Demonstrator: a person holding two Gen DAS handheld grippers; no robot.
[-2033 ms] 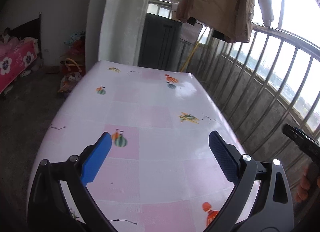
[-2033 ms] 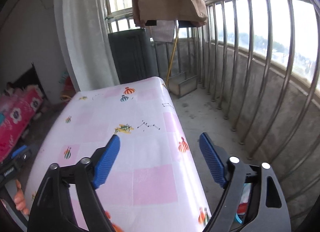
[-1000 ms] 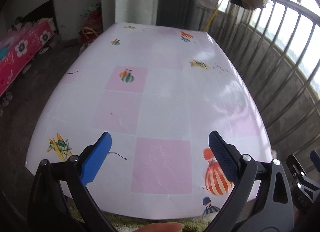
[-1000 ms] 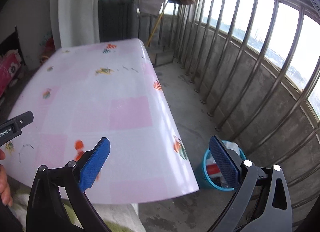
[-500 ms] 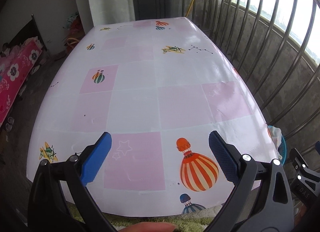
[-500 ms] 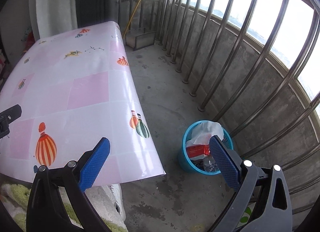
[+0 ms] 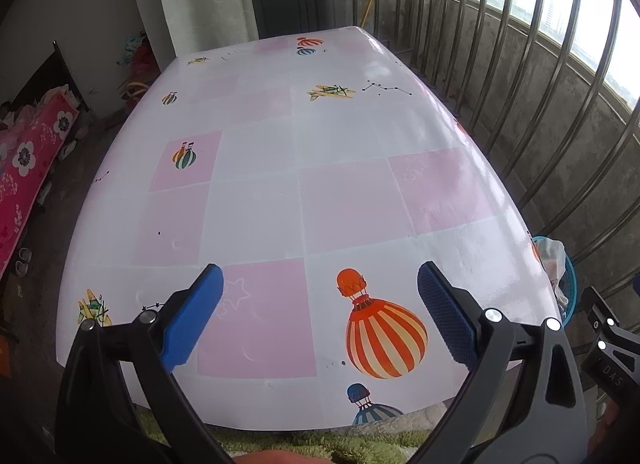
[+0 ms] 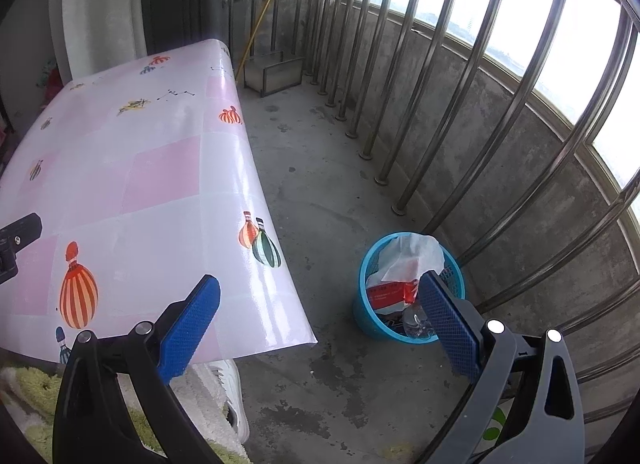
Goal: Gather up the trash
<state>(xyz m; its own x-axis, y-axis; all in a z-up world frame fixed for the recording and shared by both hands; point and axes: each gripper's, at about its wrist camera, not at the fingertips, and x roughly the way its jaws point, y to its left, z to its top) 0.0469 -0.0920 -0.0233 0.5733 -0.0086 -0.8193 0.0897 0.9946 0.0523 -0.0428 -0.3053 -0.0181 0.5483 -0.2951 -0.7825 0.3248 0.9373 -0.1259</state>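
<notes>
Seems late in the collecting: both sets of fingers spread wide and holding nothing, left gripper (image 7: 316,316) above the bench (image 7: 280,168), which bears no visible trash. Blue bin (image 8: 370,320) on the floor at about three o'clock of the right gripper (image 8: 318,322), already stuffed with wrappers and white paper (image 8: 412,254). Probably calls for scanning for leftover scraps.

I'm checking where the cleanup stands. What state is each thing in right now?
left gripper: open, holding nothing, over the table.
right gripper: open, holding nothing, above the floor.
blue bin: upright on the floor beside the railing, holding trash.
white paper: crumpled, on top of the trash.
tablecloth: spread flat.
</notes>
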